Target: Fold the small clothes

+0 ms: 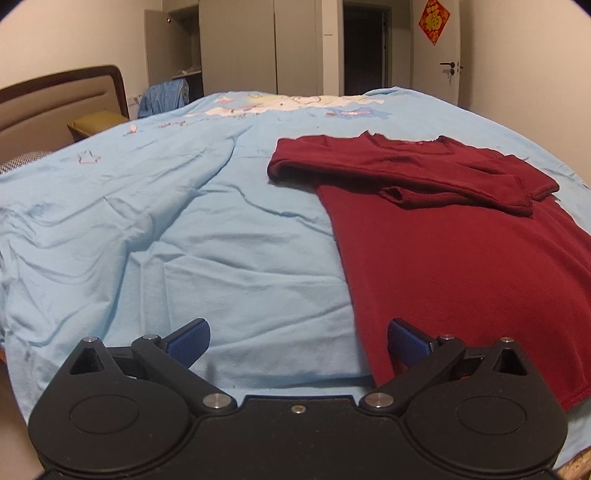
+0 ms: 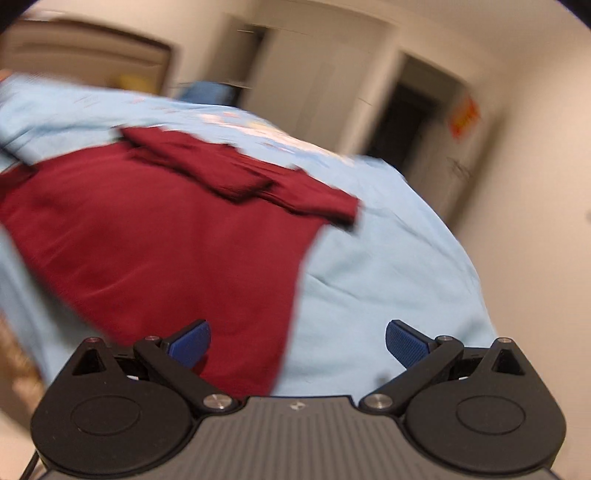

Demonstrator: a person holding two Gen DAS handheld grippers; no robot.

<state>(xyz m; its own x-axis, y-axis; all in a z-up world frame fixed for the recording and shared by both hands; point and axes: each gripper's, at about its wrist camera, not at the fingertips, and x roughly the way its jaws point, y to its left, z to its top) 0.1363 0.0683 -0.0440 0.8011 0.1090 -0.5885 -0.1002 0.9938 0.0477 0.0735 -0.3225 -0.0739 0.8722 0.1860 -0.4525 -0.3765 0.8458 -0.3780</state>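
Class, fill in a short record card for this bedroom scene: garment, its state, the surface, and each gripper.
garment: dark red long-sleeved top
state: lying flat, both sleeves folded across the chest
surface: light blue bedsheet
left gripper: open, empty, near the hem's left corner
right gripper: open, empty, over the hem's right corner

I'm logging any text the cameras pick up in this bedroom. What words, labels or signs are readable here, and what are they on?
"福": gold character on the red diamond sign stuck to the white door, left wrist view.
Same sign in the right wrist view: too blurred to read.
Printed patterns on the blue bedsheet: pictures only, no readable words.
Red shirt: no text visible.
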